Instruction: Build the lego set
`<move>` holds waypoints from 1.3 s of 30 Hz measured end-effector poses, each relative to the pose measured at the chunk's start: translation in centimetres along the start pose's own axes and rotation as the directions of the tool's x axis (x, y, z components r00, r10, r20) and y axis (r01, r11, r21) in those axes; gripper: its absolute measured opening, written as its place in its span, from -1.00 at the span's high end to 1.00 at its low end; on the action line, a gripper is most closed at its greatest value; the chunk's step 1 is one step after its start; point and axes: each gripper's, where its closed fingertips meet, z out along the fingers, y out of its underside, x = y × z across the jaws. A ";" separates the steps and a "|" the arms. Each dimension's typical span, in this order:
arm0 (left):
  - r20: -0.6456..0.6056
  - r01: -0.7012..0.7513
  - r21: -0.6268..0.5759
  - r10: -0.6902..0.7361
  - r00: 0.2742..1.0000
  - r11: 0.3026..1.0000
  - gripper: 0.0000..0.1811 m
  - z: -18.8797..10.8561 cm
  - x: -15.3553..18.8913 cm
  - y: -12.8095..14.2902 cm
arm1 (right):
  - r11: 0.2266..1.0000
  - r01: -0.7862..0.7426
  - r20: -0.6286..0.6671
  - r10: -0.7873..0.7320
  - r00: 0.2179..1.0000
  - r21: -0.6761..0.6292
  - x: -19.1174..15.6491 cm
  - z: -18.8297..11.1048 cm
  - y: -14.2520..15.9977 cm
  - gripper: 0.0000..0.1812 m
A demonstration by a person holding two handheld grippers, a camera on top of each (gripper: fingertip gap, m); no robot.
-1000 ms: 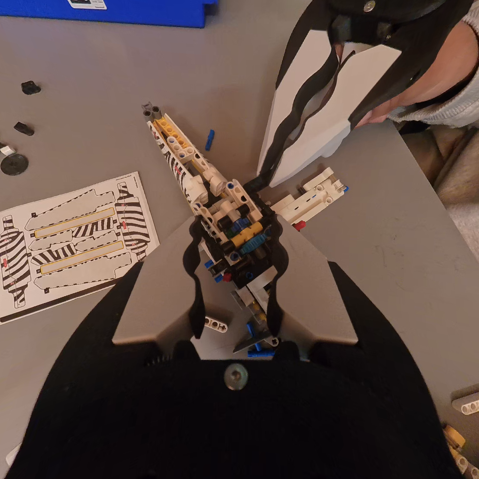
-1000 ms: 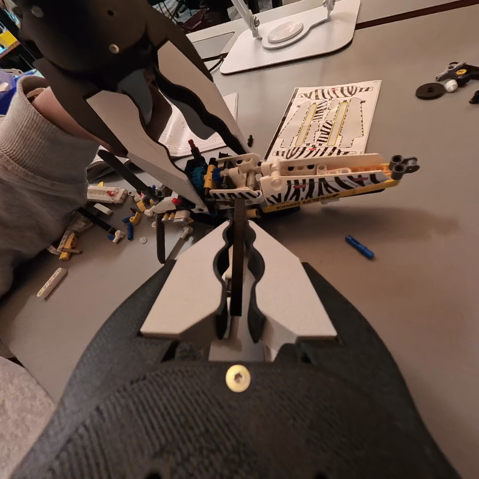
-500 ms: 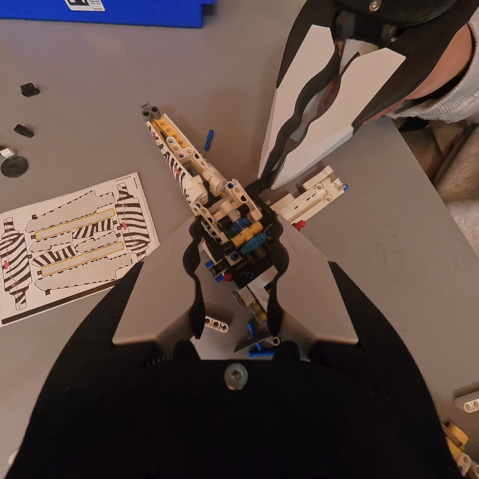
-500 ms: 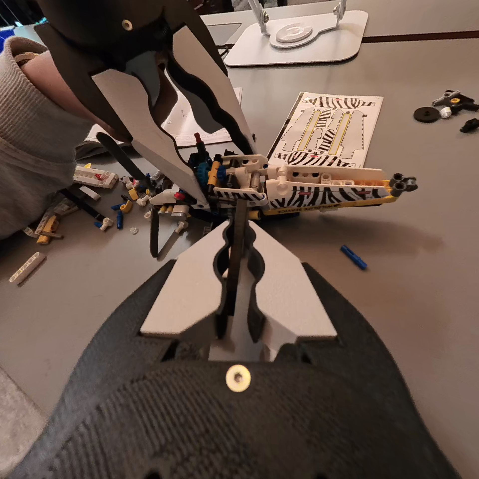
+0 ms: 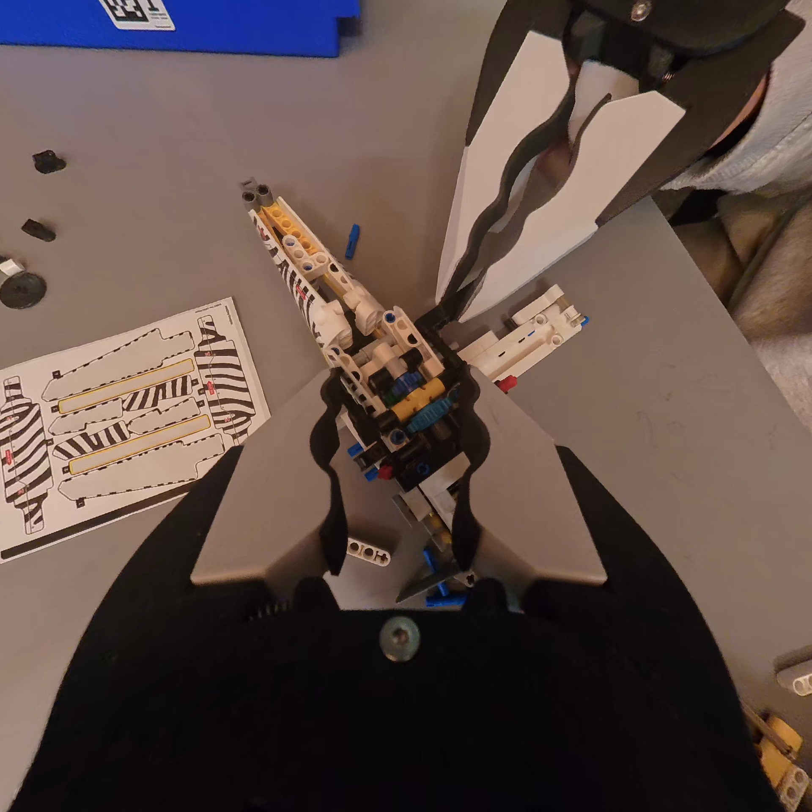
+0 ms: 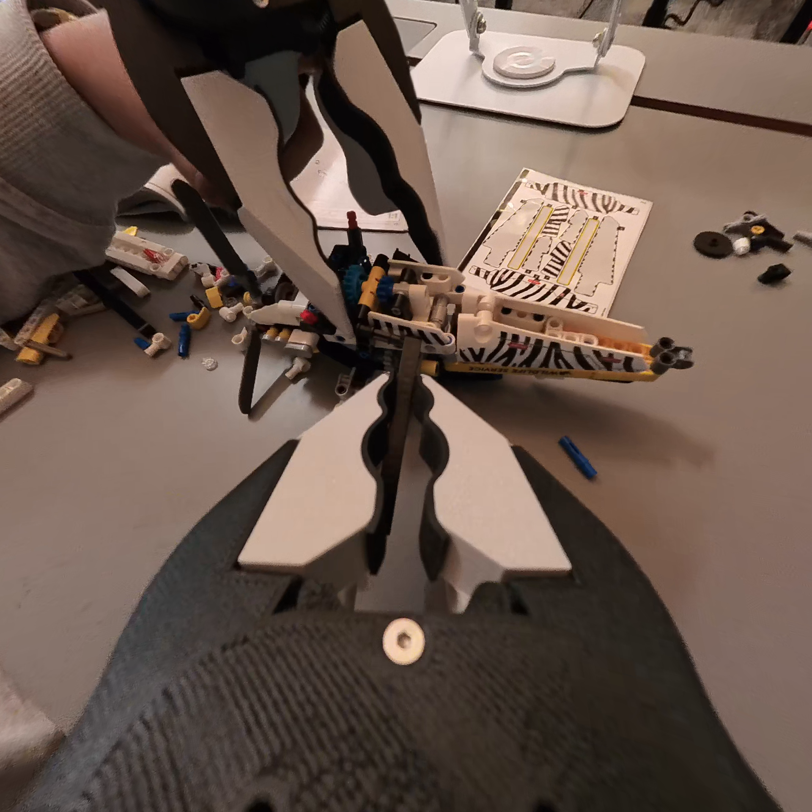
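Two grippers meet at one model. The left gripper (image 5: 397, 382) has its white wedge fingers spread around the dark geared middle of the half-built zebra-striped white and yellow lego aircraft body (image 6: 505, 342), clamped on it from both sides and holding it just above the grey tabletop (image 5: 659, 439). The right gripper (image 6: 406, 386) is pinched tight on a long thin black blade-like strip (image 6: 406, 422), whose far end meets the underside of the model's middle, right beside the left gripper's hold.

Judging by its open beams and pins, the model is light and stiff along its length, yet likely to shed pressed-in parts if squeezed or twisted; the dense black core with the teal gear (image 5: 428, 419) looks like the safest place to hold, not the striped tail boom (image 5: 299, 259). The strip looks thin and may flex, so gripping close to its working end seems wise.

Around them lie a loose blue pin (image 6: 576, 457), a printed zebra-pattern sticker sheet (image 5: 123, 413), a white sub-assembly (image 5: 534, 336), a scatter of small loose lego pieces (image 6: 189, 316), a few black parts (image 5: 24, 288) and a silvery stand base (image 6: 527, 74).

Where the strip joins the model is hidden behind its striped panel, so whether it is seated cannot be told. The model's nose is covered by the left gripper's fingers.
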 end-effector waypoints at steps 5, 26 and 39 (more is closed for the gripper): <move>0.002 -0.010 0.000 0.010 1.000 1.000 0.42 0.0 0.0 -0.1 | 0.999 0.037 -0.024 -0.037 0.999 -0.003 0.0 0.0 0.0 0.93; 0.000 -0.008 0.004 0.008 1.000 1.000 0.43 -0.1 -0.1 -0.1 | 1.000 0.001 -0.065 0.000 0.998 0.014 -0.1 0.2 -0.2 0.94; -0.001 -0.004 -0.001 0.004 1.000 1.000 0.42 -0.1 -0.1 0.0 | 0.999 0.049 -0.104 -0.050 0.993 -0.003 -0.1 0.1 -0.5 0.94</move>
